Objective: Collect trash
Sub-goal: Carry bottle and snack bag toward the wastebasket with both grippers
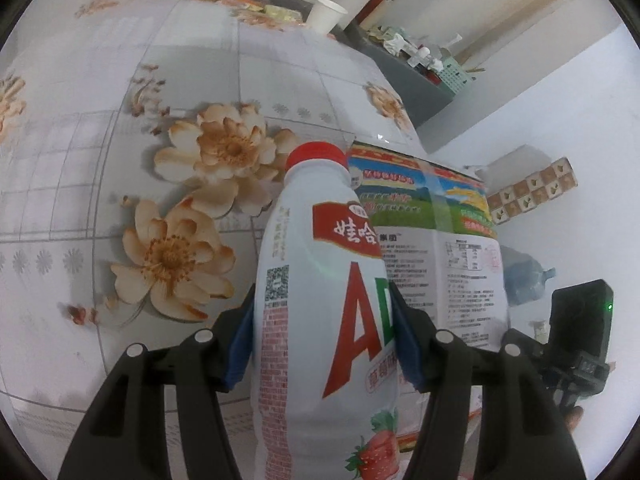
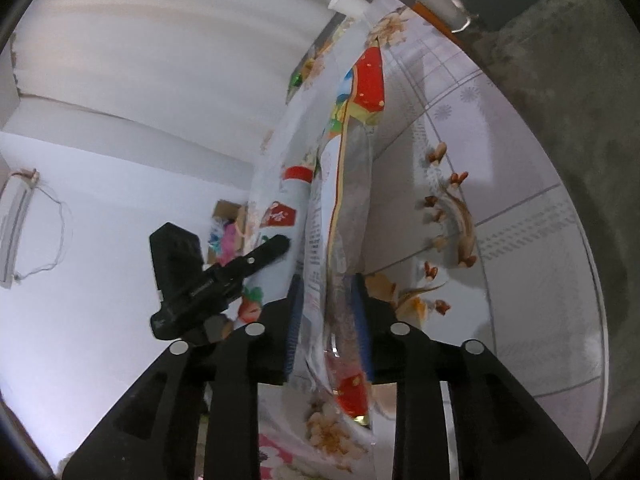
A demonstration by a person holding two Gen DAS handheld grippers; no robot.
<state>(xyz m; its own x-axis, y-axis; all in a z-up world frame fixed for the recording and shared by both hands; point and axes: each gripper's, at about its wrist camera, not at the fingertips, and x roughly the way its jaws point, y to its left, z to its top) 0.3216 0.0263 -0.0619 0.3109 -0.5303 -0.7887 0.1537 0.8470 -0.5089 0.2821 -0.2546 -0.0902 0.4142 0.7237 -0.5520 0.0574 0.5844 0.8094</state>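
**Bottle in one gripper, printed bag in the other**

In the left wrist view the left gripper (image 1: pixel 324 340) fills the lower middle of the frame, its blue-padded fingers (image 1: pixel 240 344) pressed against both sides of a white drink bottle (image 1: pixel 316 320). The bottle has a red cap (image 1: pixel 316 155) at frame centre, a red label with large red letters and a strawberry picture near the bottom edge. Behind it lies a floral tablecloth (image 1: pixel 120 160) with big orange-and-cream blossoms at centre left. Just right of the bottle stands a printed plastic bag (image 1: pixel 440 240) (colourful landscape print on top, dense small text below). A white paper cup (image 1: pixel 326 14) sits at the upper middle, near a grey box holding crumpled bits at the upper right.

In the right wrist view the right gripper (image 2: pixel 330 332) occupies the lower middle. Its jaws stand at a narrow gap with the same bag (image 2: pixel 340 240) running up between the blue pads (image 2: pixel 362 320); whether the pads actually press on the film cannot be told. Left of the bag the bottle (image 2: pixel 280 216) shows again, with the other gripper (image 2: pixel 264 254) on it as a black shape at centre left.
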